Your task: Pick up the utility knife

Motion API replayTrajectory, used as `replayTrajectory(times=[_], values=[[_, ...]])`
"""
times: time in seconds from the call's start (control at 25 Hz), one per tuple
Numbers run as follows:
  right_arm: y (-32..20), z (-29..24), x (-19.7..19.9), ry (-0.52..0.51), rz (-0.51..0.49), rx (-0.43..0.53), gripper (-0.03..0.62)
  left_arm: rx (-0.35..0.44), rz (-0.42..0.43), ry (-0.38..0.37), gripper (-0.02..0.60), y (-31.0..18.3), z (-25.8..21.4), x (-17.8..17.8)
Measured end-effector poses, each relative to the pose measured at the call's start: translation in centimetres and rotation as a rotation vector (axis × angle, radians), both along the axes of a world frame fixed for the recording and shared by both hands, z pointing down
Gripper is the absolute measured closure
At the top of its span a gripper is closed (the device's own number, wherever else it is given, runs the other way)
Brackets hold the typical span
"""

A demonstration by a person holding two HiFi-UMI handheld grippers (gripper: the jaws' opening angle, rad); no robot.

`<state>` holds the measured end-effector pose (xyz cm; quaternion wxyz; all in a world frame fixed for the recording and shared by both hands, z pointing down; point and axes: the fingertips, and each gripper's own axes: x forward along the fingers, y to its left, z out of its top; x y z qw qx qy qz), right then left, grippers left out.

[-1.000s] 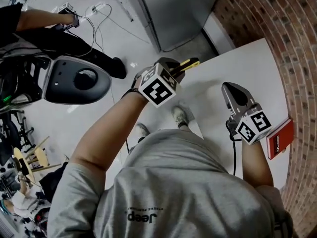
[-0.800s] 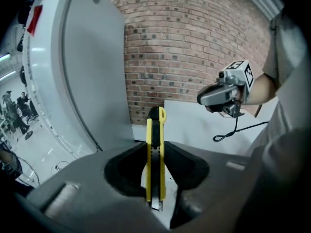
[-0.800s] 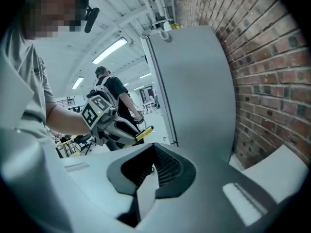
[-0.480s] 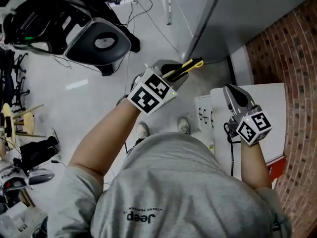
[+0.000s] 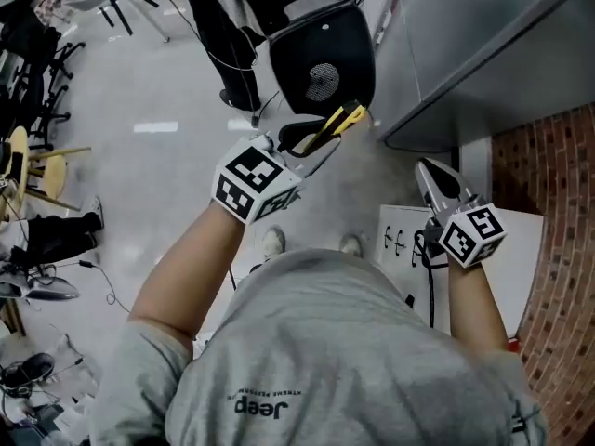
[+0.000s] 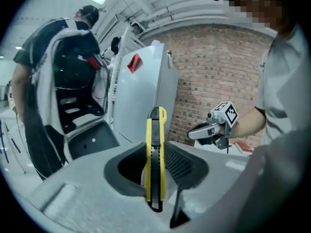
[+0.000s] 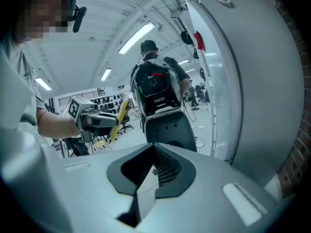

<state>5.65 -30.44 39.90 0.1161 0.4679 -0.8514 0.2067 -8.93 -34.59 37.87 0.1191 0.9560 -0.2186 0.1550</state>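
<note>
- While the left gripper [image 5: 311, 145] hangs in the air over the floor [image 5: 158, 156], the biggest thing near it is a grey cabinet [image 5: 483, 35], which stands beside a brick wall [image 5: 562, 203].
- A white table [image 5: 516, 249] sits at the foot of that wall, with black marks showing near its left edge.
- A black shell [image 5: 321, 59] stands on the floor just beyond the left gripper, and a person [image 7: 148, 46] with a dark pack is at it.
- The right gripper [image 5: 435, 182] is by the table's left edge. Its jaws are together, with nothing between them.
- The left gripper's jaws stand part-way apart and are clamped on the knife [image 6: 155, 149], one ribbed pad on each flat side.
- The knife is yellow with a black slider. It is held clear of the table, off beyond its left edge. In the left gripper view it stands upright between the pads, and its black-capped end juts past the fingertips toward the shell.
</note>
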Motion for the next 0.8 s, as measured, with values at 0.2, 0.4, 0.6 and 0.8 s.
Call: replayTrajectory(times=[0.2,0.4,0.6,0.8], values=[[-1.5,-0.1,-4.1,0.003,-0.060,-0.008,0.585,0.007,-0.086,0.153,0.465,-0.3,-2.6,-5.2],[-2.4,-0.2,-6.8,0.010,-0.102,-0.011,0.585,0.004,-0.135,0.277,0.465,0.0,-4.2,-8.7],[-2.5,-0.6,-8.3,0.013,-0.128,-0.009,0.585,0.008,-0.156,0.389,0.465,0.8,-5.8,-10.4],[-2.4,-0.9,-8.6,0.014,-0.133,-0.010,0.585,0.001,-0.160,0.487,0.465,1.4,-7.1,-10.5]])
